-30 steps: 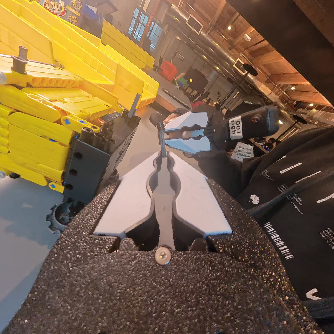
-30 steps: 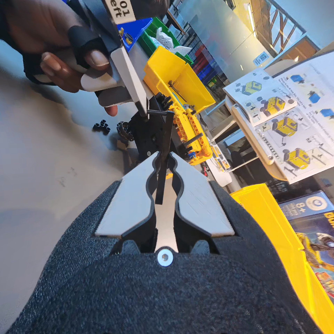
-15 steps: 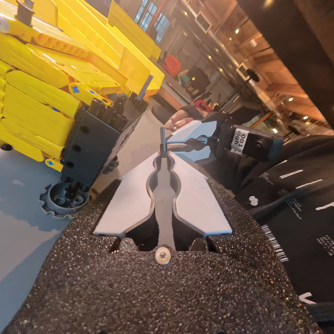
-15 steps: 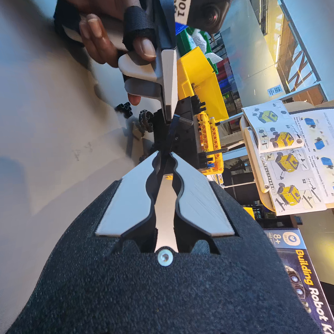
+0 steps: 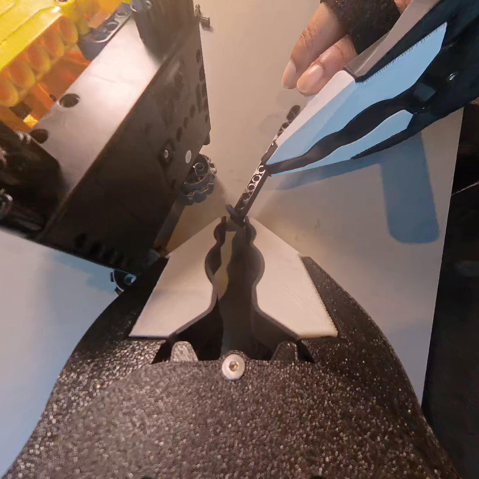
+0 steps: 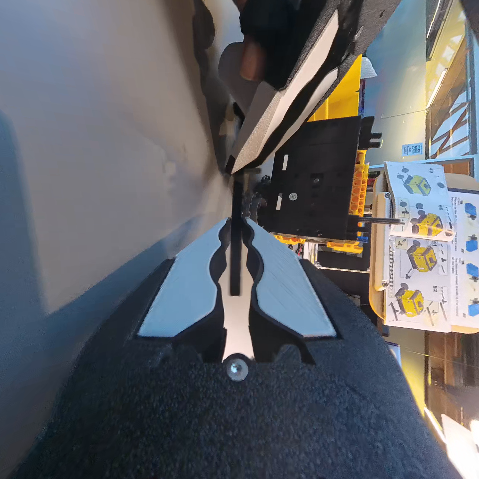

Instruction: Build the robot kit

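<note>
A thin black beam with holes (image 5: 252,185) runs between the two tongs above the pale bench (image 5: 324,207): the right tongs (image 6: 235,220) are pressed together on its upper part, while the left tongs (image 5: 234,220) pinch a small dark pin at its lower end. Just beside them stands a black block (image 6: 311,181) on yellow bricks (image 6: 359,186), with a gear (image 5: 198,186) at its foot. An open instruction booklet (image 6: 425,246) lies past it.

The 2 grippers meet tip to tip (both nearly closed): left gripper (image 5: 234,220), right gripper (image 6: 236,220).
</note>
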